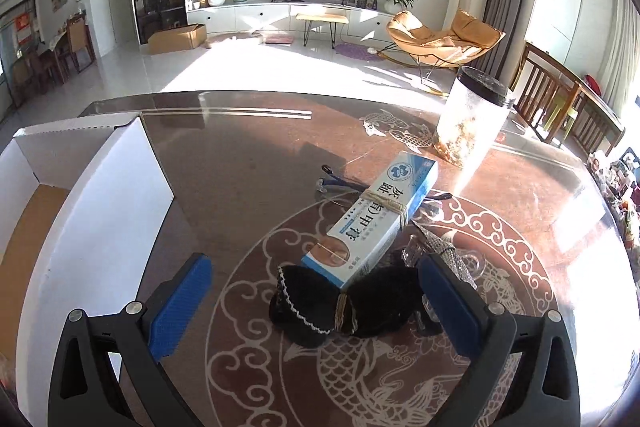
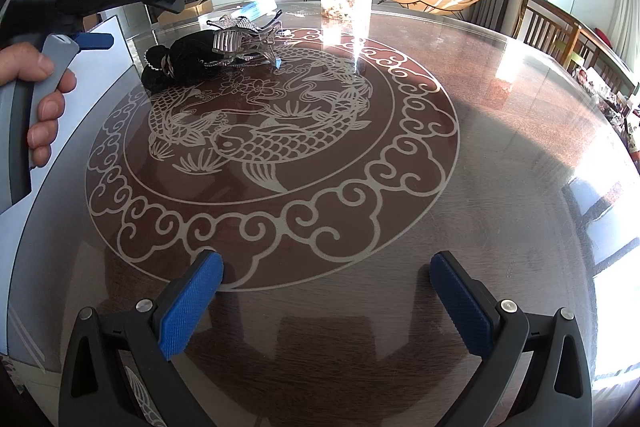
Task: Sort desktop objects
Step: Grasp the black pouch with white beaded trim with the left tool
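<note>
A black velvet bow (image 1: pixel 320 307) lies on the glass table between the blue pads of my left gripper (image 1: pixel 316 267), which is open and not touching it. A blue and white medicine box (image 1: pixel 376 219) bound with string rests behind the bow. To the right of the box is a silver hair claw (image 1: pixel 444 251), and behind it a blue razor (image 1: pixel 336 183). My right gripper (image 2: pixel 326 275) stands open over bare table with nothing between its fingers. From there the bow (image 2: pixel 180 61) and claw (image 2: pixel 240 39) sit far left.
An open white cardboard box (image 1: pixel 100 207) stands at the left of the table. A tall clear jar (image 1: pixel 472 119) with a black lid stands at the back right. A hand (image 2: pixel 44 95) holds the left gripper's grip. Wooden chairs (image 1: pixel 560 103) line the right side.
</note>
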